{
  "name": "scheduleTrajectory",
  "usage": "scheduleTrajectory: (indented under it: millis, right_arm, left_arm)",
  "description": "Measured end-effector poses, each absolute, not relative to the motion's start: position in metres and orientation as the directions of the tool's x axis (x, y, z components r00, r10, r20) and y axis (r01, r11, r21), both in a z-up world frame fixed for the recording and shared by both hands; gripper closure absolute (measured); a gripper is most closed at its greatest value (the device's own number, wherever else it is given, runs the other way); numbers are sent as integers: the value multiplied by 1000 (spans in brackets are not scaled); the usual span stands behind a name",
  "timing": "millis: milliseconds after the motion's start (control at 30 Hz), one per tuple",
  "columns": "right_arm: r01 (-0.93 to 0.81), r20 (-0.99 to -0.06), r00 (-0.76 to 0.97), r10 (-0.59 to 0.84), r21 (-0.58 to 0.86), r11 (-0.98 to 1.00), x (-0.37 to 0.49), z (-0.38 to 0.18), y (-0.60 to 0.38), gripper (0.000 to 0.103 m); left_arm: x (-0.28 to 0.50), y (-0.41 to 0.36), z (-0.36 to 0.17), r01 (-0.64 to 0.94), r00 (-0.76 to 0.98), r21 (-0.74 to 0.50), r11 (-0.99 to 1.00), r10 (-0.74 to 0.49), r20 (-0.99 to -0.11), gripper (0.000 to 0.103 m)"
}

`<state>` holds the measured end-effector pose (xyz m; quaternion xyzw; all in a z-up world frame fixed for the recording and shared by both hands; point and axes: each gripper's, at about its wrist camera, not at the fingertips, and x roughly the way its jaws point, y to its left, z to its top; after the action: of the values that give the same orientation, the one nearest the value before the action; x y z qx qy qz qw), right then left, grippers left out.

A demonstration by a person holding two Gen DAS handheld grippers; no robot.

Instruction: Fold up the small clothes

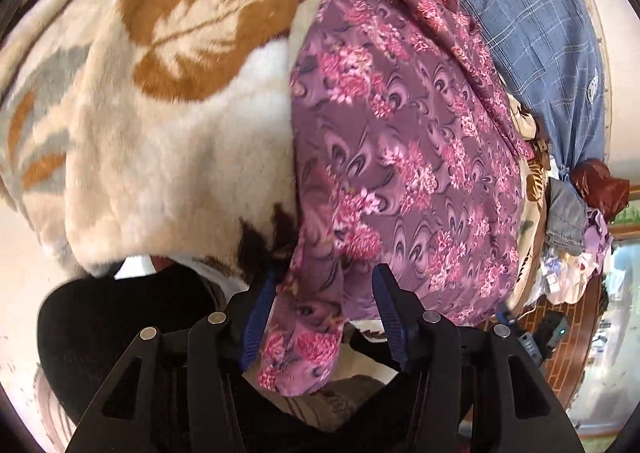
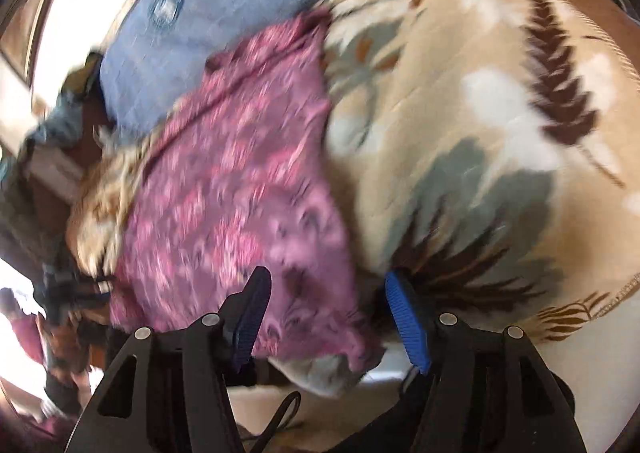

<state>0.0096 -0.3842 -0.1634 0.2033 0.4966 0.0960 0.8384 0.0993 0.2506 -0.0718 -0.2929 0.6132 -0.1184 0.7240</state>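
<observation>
The purple floral garment (image 1: 400, 141) lies spread on the leaf-patterned blanket (image 1: 168, 125) so it can be folded flat, and both the left gripper (image 1: 324, 313) and right gripper (image 2: 328, 317) stand spread, pinching nothing

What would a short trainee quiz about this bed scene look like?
1. True or false: the purple flowered cloth lies on a plush leaf-patterned blanket.
2. What lies beyond the cloth, away from the camera? A) blue checked sheet B) green towel C) bare wood
3. Fill in: the left tongs have a hanging corner of the ___ between them.

Key: 1 true. 2 A, the blue checked sheet. 3 cloth; the tongs stand apart, not clamped.
</observation>
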Motion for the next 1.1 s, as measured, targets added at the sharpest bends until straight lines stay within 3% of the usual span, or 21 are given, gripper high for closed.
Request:
scheduleTrajectory:
  millis: [167, 233, 267, 300, 367, 400, 567, 700, 900, 967, 1000, 1033, 1100]
  right_arm:
    - [-80, -834, 449, 321, 320, 944, 12, -163, -354, 43]
    - [-106, -845, 444, 299, 282, 953, 11, -163, -350, 57]
    - [-118, -851, 436, 292, 267, 956, 10, -164, -349, 81]
    - [-128, -859, 423, 288, 258, 958, 9, -165, -349, 92]
    - [-131, -871, 401, 283, 251, 959, 7, -167, -351, 98]
    - [-127, -875, 386, 291, 262, 957, 7, -168, -352, 98]
    - [-54, -780, 381, 497, 518, 854, 2, -160, -375, 98]
    - [-1, -700, 407, 586, 641, 767, 6, -163, -386, 98]
    - [-5, -810, 342, 477, 506, 863, 22, -176, -373, 86]
    - [-41, -844, 322, 429, 440, 897, 23, -178, -364, 78]
    - [-58, -852, 313, 420, 425, 904, 23, -179, -360, 79]
    - [-81, -861, 310, 404, 399, 913, 23, -179, -356, 79]
    - [-127, -872, 313, 375, 353, 927, 23, -178, -350, 85]
  left_arm:
    - [96, 233, -94, -180, 167, -559, 809, -535, -828, 49]
    - [95, 225, -103, -179, 143, -574, 799, -557, -818, 49]
    - [95, 221, -109, -182, 129, -582, 792, -568, -813, 51]
    - [94, 217, -116, -186, 115, -588, 787, -577, -809, 54]
    - [94, 213, -126, -191, 94, -594, 781, -588, -803, 86]
    - [94, 212, -128, -193, 88, -606, 772, -601, -794, 93]
    - [90, 214, -108, -147, 180, -692, 706, -669, -721, 94]
    - [96, 218, -90, -109, 251, -733, 672, -694, -674, 94]
    - [102, 216, -106, -142, 208, -712, 688, -682, -701, 93]
    - [101, 215, -108, -140, 196, -698, 703, -671, -715, 88]
    - [101, 213, -110, -141, 187, -685, 715, -660, -727, 79]
    - [101, 212, -111, -147, 182, -680, 718, -656, -732, 75]
    - [101, 208, -112, -156, 185, -678, 719, -653, -735, 80]
